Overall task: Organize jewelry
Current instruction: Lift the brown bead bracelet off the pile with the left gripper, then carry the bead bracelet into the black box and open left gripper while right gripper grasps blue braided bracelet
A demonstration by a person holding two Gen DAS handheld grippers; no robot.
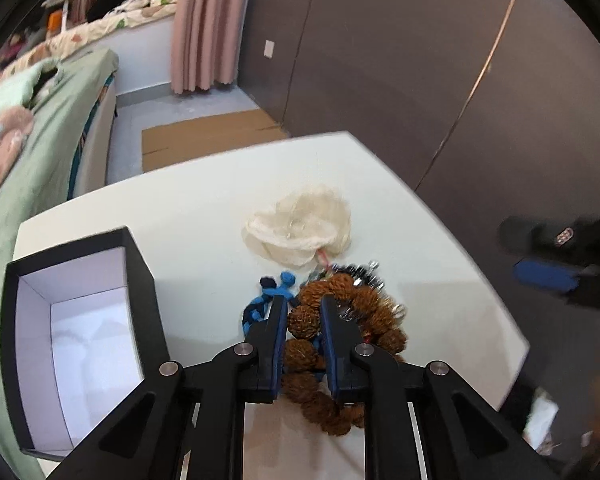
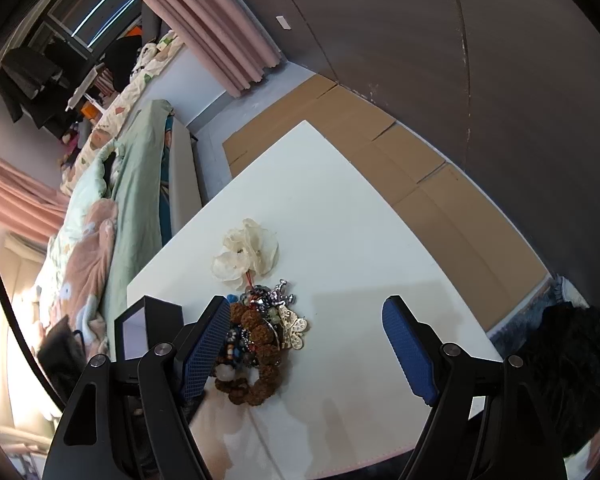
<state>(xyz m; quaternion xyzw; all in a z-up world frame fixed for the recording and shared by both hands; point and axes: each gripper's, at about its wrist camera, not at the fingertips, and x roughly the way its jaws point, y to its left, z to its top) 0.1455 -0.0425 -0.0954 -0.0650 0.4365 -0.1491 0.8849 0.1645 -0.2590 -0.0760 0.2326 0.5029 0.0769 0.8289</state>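
Note:
A pile of jewelry lies on the white table (image 1: 188, 200). A brown seed-bead bracelet (image 1: 340, 360) sits in it beside a blue braided cord (image 1: 270, 294) and silver charms (image 1: 366, 276). A cream fabric flower (image 1: 298, 230) lies just beyond. My left gripper (image 1: 303, 304) is shut on the brown bracelet, with beads between its pads. An open black box (image 1: 80, 336) with a white inside stands to the left. In the right wrist view my right gripper (image 2: 306, 312) is open and empty above the pile (image 2: 260, 336); the flower (image 2: 246, 256) and the box (image 2: 148, 328) show there too.
A bed with green and pink bedding (image 1: 28, 132) runs along the table's left side. Flat cardboard (image 2: 400, 160) lies on the floor beyond the table. A dark wall (image 1: 420, 60) and pink curtain (image 1: 208, 24) stand behind.

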